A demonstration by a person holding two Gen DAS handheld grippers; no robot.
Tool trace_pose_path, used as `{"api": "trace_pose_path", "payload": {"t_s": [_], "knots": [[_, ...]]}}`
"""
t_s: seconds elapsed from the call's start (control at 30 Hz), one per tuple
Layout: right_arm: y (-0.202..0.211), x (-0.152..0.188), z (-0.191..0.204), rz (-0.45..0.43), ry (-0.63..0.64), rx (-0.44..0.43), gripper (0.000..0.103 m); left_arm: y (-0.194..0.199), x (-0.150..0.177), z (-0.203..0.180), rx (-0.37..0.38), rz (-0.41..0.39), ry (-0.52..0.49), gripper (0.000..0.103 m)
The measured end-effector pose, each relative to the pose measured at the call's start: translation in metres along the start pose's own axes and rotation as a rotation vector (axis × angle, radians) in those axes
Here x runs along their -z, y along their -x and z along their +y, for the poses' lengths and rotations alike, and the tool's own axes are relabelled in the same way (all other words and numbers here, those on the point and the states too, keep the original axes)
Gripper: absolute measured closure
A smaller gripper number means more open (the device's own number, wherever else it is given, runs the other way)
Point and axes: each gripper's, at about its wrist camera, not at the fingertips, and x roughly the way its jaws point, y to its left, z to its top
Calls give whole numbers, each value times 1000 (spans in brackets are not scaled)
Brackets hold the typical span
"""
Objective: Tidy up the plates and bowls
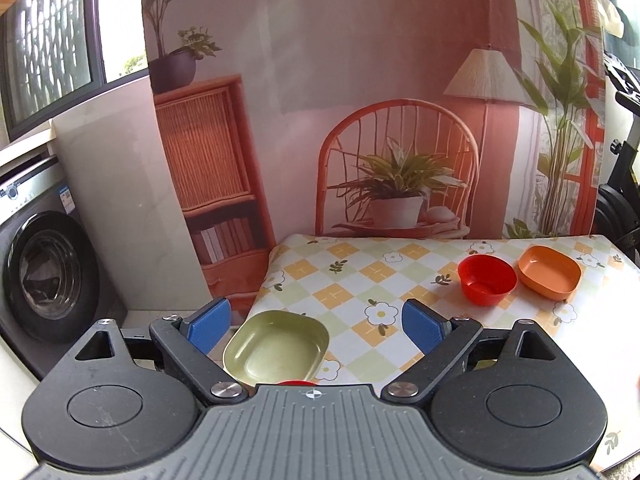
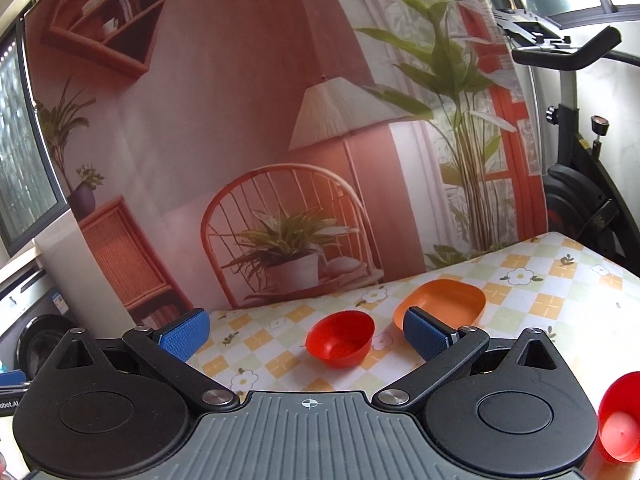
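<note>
Bowls and square dishes sit scattered on a table (image 1: 352, 280) covered with a checked cloth printed with white flowers, and all of them look empty. In the left wrist view, a green square dish (image 1: 276, 346) rests at the near left corner of the table, between the blue pads of the left gripper (image 1: 316, 326), whose fingers (image 1: 210, 324) are spread wide and touch nothing. A sliver of something red (image 1: 295, 382) peeks out just below the green dish at the edge of the gripper body; what it is cannot be told. Farther right on the table stand a round red bowl (image 1: 486, 280) and, just beside it to the right, an orange square dish (image 1: 550, 272); the two are close but whether they touch is unclear.

In the right wrist view the right gripper (image 2: 312, 334) is also wide open and holds nothing. The red bowl (image 2: 340, 338) lies between its blue pads and a little beyond them, upright, with a bare interior. The orange dish (image 2: 440, 304) is just behind the right finger (image 2: 426, 338), which covers its near edge. A second red bowl (image 2: 620, 416) shows at the near right edge of this view, tilted toward the camera, its inside empty.

Behind the table hangs a printed backdrop (image 2: 260, 140) of a room with a chair and plants. A washing machine (image 1: 44, 272) stands at the left, an exercise bike (image 2: 580, 152) at the right.
</note>
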Motion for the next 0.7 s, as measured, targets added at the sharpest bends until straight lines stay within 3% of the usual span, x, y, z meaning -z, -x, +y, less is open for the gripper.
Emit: {"api": "trace_pose_path", "payload": {"t_s": [0.23, 0.47, 0.53, 0.6, 0.7], "knots": [[-28, 18, 33, 49, 21, 21, 0, -21, -3, 26, -25, 10, 0, 9], [-74, 43, 88, 159, 67, 9, 4, -53, 0, 53, -28, 23, -15, 19], [-88, 53, 107, 184, 91, -5, 4, -62, 3, 62, -25, 25, -13, 24], [-102, 61, 123, 217, 93, -37, 5, -73, 7, 73, -24, 30, -10, 44], [-123, 74, 144, 265, 103, -63, 6, -94, 14, 88, -32, 73, 0, 51]]}}
